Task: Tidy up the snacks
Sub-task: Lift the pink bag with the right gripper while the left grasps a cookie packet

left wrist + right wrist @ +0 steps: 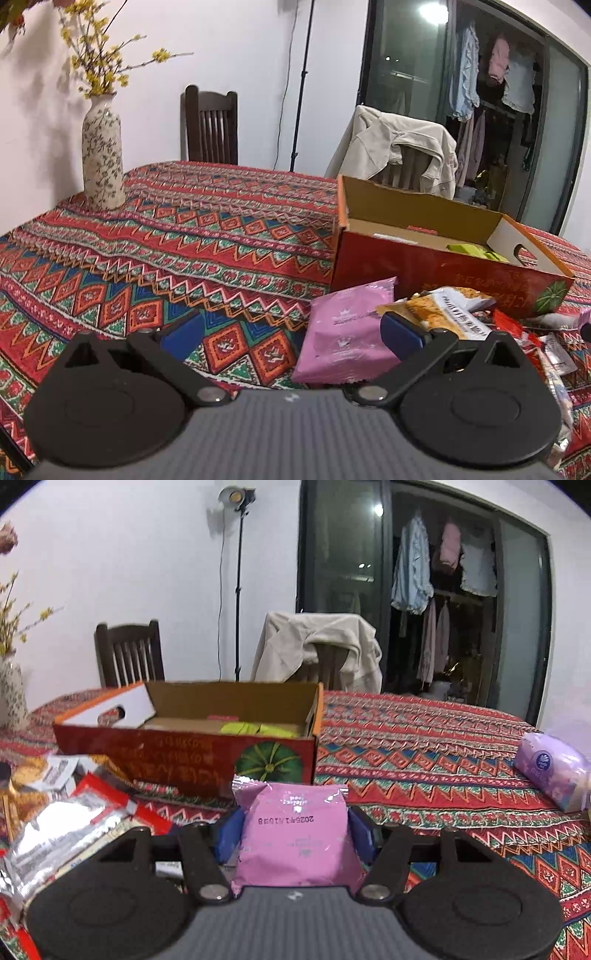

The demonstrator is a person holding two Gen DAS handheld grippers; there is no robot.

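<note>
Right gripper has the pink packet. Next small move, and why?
Probably carry it forward, up over the near wall of the open box, then release. The right gripper is shut on the pink packet, the box sits just ahead, and green packets already lie inside. The left gripper is open and idle.

Right gripper (293, 834) has its blue pads squeezed on a pink snack packet (295, 834), dead center low in the frame. Behind it sits the open red cardboard box (184, 755) with green packets (258, 728) inside. Silver and red wrappers (66, 830) are piled lower left, a purple tissue pack (554, 775) at the right edge.
</note>
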